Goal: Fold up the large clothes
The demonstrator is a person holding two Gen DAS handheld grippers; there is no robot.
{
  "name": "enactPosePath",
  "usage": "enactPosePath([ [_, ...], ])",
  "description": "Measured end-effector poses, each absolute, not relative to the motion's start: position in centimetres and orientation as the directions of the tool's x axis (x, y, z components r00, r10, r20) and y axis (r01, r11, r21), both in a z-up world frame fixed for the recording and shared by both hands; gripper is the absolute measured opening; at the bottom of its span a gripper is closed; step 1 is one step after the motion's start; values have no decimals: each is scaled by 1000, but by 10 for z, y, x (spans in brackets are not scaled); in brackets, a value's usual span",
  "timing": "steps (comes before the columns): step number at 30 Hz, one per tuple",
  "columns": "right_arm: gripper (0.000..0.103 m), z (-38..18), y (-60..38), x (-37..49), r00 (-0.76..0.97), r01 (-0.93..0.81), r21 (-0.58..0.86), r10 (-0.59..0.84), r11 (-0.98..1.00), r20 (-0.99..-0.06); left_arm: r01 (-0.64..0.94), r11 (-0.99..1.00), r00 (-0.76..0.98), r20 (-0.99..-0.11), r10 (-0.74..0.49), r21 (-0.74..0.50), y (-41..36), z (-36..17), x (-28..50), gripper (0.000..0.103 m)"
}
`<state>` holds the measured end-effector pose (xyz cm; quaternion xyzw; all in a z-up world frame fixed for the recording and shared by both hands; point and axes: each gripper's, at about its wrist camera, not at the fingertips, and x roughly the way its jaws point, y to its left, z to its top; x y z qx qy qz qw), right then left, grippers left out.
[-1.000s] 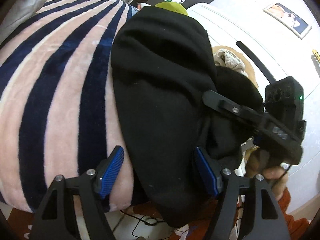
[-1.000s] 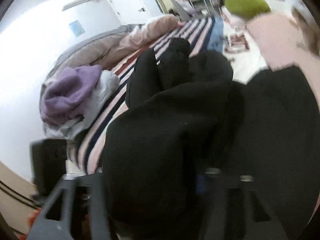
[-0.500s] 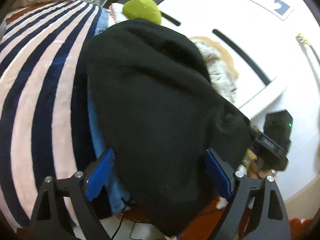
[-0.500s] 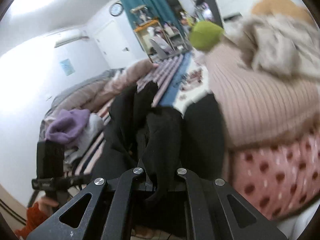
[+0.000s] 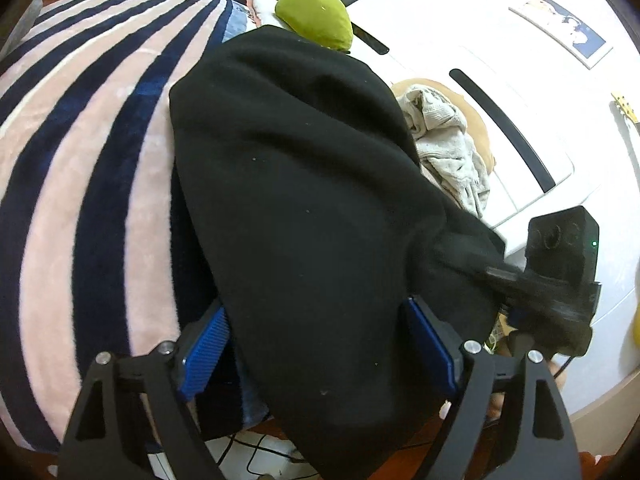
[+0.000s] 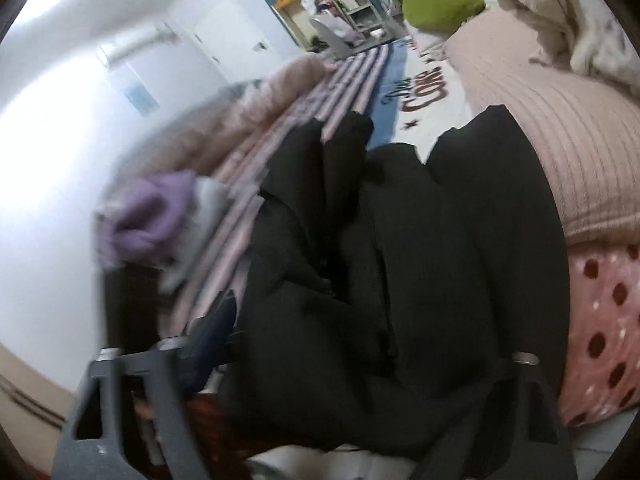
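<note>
A large black garment (image 5: 300, 220) lies bunched along the edge of a bed covered by a pink and navy striped blanket (image 5: 80, 160). My left gripper (image 5: 316, 348) straddles its near end. The blue pads (image 5: 204, 352) stand wide at either side of the cloth, the jaws closing slightly. My right gripper (image 5: 494, 272) shows blurred at the garment's right end, a hand below it. In the right wrist view the black garment (image 6: 400, 260) lies across my right gripper (image 6: 360, 328). Its jaws are opening and stand far apart, one finger hidden under cloth.
A green cushion (image 5: 316, 20) sits beyond the garment. A beige knit (image 5: 448, 140) lies by a white board (image 5: 500, 60). A pink ribbed sweater (image 6: 560, 140) on a dotted pink blanket (image 6: 608, 320) lies to the right. Purple clothes (image 6: 148, 216) are heaped at the left. Cables (image 5: 260, 452) run on the floor.
The right gripper was shut on a fold of the black garment half a second ago and now stands wide apart. Its view has swung left. The left jaws are wider than a second ago.
</note>
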<state>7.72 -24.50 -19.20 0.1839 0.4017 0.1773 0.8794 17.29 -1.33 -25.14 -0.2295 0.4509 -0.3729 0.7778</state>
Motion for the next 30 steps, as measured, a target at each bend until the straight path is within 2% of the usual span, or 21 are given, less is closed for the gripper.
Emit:
enactPosePath([
  [3,8,-184,-247,73,677,-166,466,444,869,-587,396,603,315,-515,-797,-692,-14,-241,168,82],
  [6,7,-150,-265,47,785,-178,412,382,893,-488,451,543,292,-458,-840,-708,-17,-222,161,84],
  [8,6,-136,-282,35,813,-167,384,347,908,-468,471,522,272,-445,-853,-711,-24,-211,160,90],
  [10,6,-131,-305,21,822,-134,385,319,913,-471,493,523,258,-457,-851,-696,-38,-203,160,96],
  [14,6,-161,-338,7,815,-33,391,251,920,-522,495,601,250,-560,-790,-627,-68,-207,164,97],
  [16,7,-182,-352,5,793,3,439,266,898,-549,460,617,218,-593,-775,-638,-79,-220,170,97],
  [19,8,-219,-351,10,739,15,504,330,864,-588,406,587,165,-575,-801,-701,-83,-238,176,98],
  [20,8,-228,-349,11,732,12,514,343,858,-589,394,586,153,-579,-801,-708,-84,-243,177,101],
  [24,8,-240,-356,18,718,7,551,379,834,-583,321,539,83,-544,-835,-778,-91,-259,181,102],
  [28,8,-241,-355,27,716,5,552,382,834,-585,377,592,105,-602,-791,-712,-113,-255,179,103],
  [29,9,-242,-356,28,715,7,551,381,835,-586,393,608,125,-615,-778,-690,-116,-253,177,96],
  [30,9,-242,-356,29,714,9,550,380,835,-588,392,624,146,-624,-768,-676,-114,-250,175,73],
])
